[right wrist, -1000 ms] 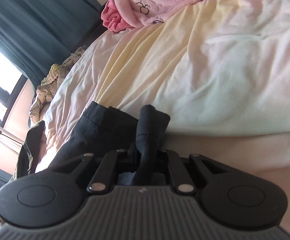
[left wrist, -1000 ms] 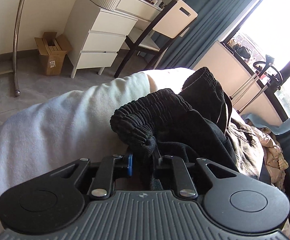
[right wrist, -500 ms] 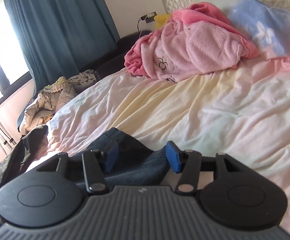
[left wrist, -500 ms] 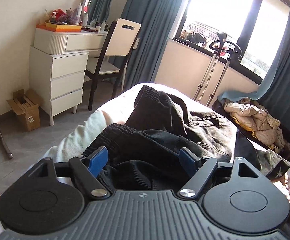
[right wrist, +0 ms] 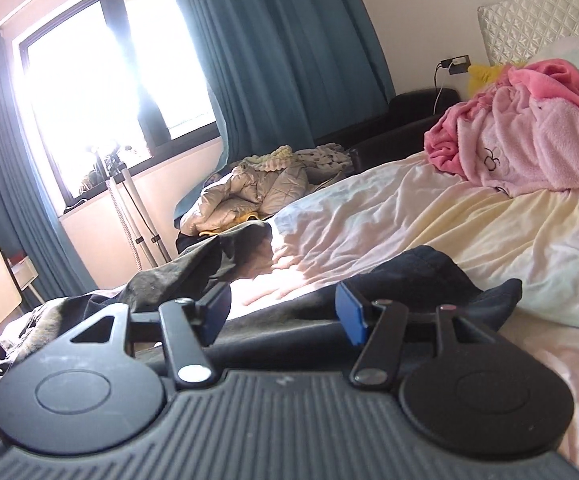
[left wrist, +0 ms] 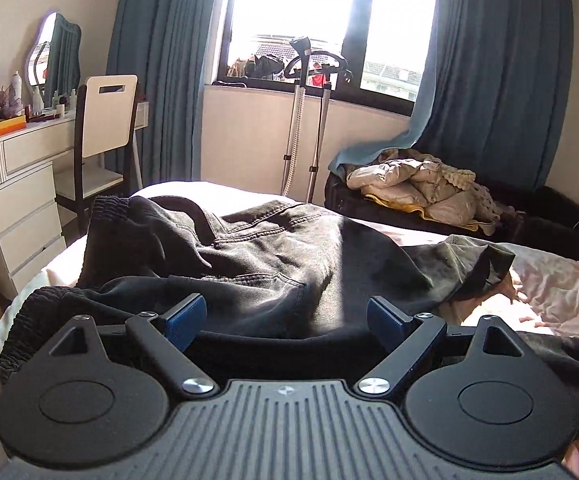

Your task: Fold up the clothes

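Note:
Black trousers [left wrist: 249, 304] with an elastic waistband lie flat on the bed just below my left gripper [left wrist: 285, 318], which is open and empty with blue pads spread wide. A dark denim garment [left wrist: 273, 240] lies crumpled behind them. In the right wrist view the other end of the black trousers [right wrist: 421, 276] lies on the sheet under my right gripper [right wrist: 283, 314], which is also open and empty. The denim garment also shows there [right wrist: 193, 268] at the left.
The bed sheet [right wrist: 449, 224] is pale and wrinkled. A pink fleece pile [right wrist: 529, 148] sits near the headboard. A beige puffy jacket [left wrist: 417, 188] lies on a dark couch by the window. A white dresser [left wrist: 13, 200] and chair [left wrist: 105, 128] stand left of the bed.
Both grippers were shut on the black trousers a second ago. They have opened, let the cloth drop onto the bed, and lifted and tilted up toward the room.

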Tool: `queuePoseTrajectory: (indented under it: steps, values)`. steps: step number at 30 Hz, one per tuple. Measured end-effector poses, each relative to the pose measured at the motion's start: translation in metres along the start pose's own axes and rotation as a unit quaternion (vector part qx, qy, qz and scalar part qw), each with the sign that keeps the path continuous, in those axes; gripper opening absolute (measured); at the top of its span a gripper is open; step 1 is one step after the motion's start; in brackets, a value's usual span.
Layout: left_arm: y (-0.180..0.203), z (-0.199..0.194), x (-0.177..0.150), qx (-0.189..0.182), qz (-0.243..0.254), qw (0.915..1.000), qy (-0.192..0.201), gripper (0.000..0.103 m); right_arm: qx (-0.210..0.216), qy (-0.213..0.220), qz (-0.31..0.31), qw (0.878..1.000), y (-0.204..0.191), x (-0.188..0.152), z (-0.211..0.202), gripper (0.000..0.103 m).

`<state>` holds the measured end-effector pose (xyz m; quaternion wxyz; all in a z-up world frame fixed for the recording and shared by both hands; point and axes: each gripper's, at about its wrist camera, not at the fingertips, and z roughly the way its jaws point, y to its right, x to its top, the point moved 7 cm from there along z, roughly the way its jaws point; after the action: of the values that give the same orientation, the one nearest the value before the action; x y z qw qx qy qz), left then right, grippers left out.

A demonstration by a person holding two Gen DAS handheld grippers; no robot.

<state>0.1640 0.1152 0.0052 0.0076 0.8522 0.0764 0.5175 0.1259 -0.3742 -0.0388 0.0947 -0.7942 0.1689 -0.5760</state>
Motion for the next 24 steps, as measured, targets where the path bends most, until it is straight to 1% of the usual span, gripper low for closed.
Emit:
queuePoseTrajectory:
  steps: [3, 6, 10, 17, 19, 22, 23, 24]
  values:
    - [0.025, 0.022, 0.003, -0.009, 0.028, 0.9995, -0.008, 0.089, 0.006, -0.011, -0.042, 0.999, -0.02, -0.014, 0.01, 0.059]
    - [0.054, 0.049, 0.008, -0.015, 0.064, 0.9978, -0.013, 0.09, 0.019, -0.03, -0.046, 0.998, -0.027, -0.024, 0.02, 0.059]
    - [0.091, 0.089, 0.01, -0.024, 0.104, 0.9941, -0.018, 0.09, 0.021, -0.044, -0.051, 0.997, -0.029, -0.032, 0.028, 0.059]
    - [0.149, 0.162, 0.018, -0.006, 0.156, 0.9875, -0.019, 0.09, 0.035, -0.061, -0.043, 0.997, -0.034, -0.039, 0.041, 0.062]
    - [0.169, 0.184, 0.023, -0.003, 0.176, 0.9841, -0.018, 0.09, 0.04, -0.066, -0.04, 0.996, -0.036, -0.041, 0.044, 0.063]
    - [0.197, 0.212, 0.027, 0.018, 0.213, 0.9768, -0.006, 0.09, 0.047, -0.072, -0.04, 0.995, -0.039, -0.042, 0.05, 0.066]
    - [0.205, 0.22, 0.028, 0.017, 0.222, 0.9749, -0.003, 0.09, 0.05, -0.075, -0.042, 0.995, -0.04, -0.042, 0.052, 0.066]
    - [0.215, 0.229, 0.027, 0.009, 0.227, 0.9739, -0.004, 0.09, 0.055, -0.078, -0.043, 0.995, -0.041, -0.041, 0.054, 0.066]
